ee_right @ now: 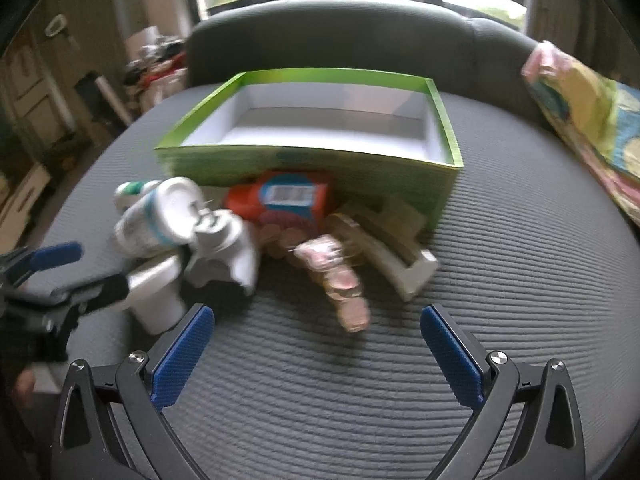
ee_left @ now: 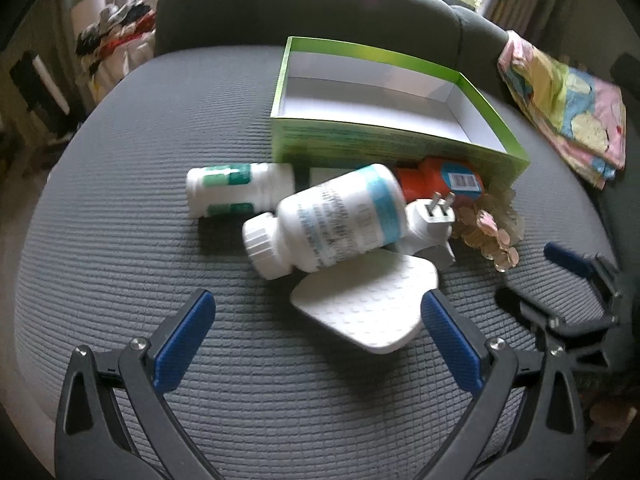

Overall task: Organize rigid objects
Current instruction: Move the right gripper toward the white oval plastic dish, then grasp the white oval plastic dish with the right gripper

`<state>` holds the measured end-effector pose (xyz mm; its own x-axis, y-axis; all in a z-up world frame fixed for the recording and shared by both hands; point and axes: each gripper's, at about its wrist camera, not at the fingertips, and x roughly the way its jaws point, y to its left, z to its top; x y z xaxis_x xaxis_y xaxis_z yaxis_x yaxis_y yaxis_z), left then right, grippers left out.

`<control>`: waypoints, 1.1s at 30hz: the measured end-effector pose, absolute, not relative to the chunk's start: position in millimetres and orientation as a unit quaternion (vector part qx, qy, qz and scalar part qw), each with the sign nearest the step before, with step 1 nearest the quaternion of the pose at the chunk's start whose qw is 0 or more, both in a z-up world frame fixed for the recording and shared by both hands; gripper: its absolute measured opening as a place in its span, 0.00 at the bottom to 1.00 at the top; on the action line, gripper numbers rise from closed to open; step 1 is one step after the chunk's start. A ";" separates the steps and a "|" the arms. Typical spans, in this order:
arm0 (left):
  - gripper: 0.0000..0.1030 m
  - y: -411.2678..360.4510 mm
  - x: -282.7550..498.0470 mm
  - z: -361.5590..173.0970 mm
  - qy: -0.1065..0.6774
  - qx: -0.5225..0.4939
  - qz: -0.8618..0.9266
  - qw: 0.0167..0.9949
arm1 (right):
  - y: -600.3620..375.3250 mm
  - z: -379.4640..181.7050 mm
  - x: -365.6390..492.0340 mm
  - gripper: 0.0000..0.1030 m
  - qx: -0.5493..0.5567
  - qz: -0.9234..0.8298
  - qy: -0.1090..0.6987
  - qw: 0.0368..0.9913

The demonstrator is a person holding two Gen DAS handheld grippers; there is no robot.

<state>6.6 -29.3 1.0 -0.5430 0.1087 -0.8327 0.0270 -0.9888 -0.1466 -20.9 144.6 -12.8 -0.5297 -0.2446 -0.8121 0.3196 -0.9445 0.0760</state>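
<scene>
An empty green box [ee_left: 384,144] [ee_right: 312,160] with a white inside stands on a grey cushion [ee_left: 180,128]. In front of it lies a pile: a white bottle with a blue label [ee_left: 332,220] [ee_right: 156,216], a white bottle with a green label [ee_left: 236,188], an orange package [ee_left: 440,178] [ee_right: 284,200], a white plug adapter [ee_left: 430,224] [ee_right: 224,248], a flat white pad [ee_left: 368,304] and a beige flower clip [ee_left: 488,232] [ee_right: 340,276]. My left gripper [ee_left: 318,332] is open just before the pad. My right gripper [ee_right: 318,344] is open, near the clip.
A beige comb-like piece [ee_right: 396,248] lies right of the clip. A folded colourful cloth [ee_left: 568,108] [ee_right: 588,120] rests at the cushion's right edge. The dark backrest [ee_left: 304,12] rises behind the box. My right gripper also shows in the left wrist view [ee_left: 560,284].
</scene>
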 end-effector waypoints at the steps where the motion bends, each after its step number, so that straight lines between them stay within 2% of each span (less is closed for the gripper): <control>1: 0.99 -33.9 7.6 1.3 -0.082 -0.476 0.875 0.026 | 142.0 -12.8 -18.9 1.00 0.456 -0.871 0.041 0.176; 11: 0.99 -59.5 23.5 -12.1 -0.164 -0.484 0.854 0.097 | 118.2 -18.2 0.8 1.00 0.442 -0.835 0.020 0.328; 17: 0.98 -51.3 21.5 -21.2 -0.206 -0.482 0.839 0.148 | 93.3 -26.9 8.0 1.00 0.423 -0.826 0.029 0.372; 21: 0.93 -46.7 12.6 -19.4 -0.231 -0.469 0.836 0.167 | 80.8 -33.3 -2.0 0.94 0.422 -0.825 0.029 0.375; 23: 0.92 -44.2 8.6 -20.2 -0.237 -0.469 0.834 0.170 | 78.7 -37.7 -6.1 0.83 0.428 -0.821 0.022 0.376; 25: 0.84 -42.4 4.8 -23.4 -0.237 -0.472 0.832 0.169 | 76.4 -44.1 -11.2 0.76 0.438 -0.816 0.019 0.377; 26: 0.83 -41.4 2.9 -25.1 -0.240 -0.475 0.829 0.170 | 76.0 -47.3 -13.7 0.73 0.443 -0.813 0.017 0.377; 33: 0.83 -46.0 -0.2 -30.9 -0.256 -0.468 0.825 0.188 | 66.4 -57.9 -21.4 0.72 0.446 -0.808 0.012 0.386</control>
<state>-0.2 -46.0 -30.9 -0.4910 0.5494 -0.6761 -0.0705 -0.7986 -0.5978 -21.4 66.4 -57.9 -0.3047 -0.6129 -0.7290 0.6346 -0.7014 0.3244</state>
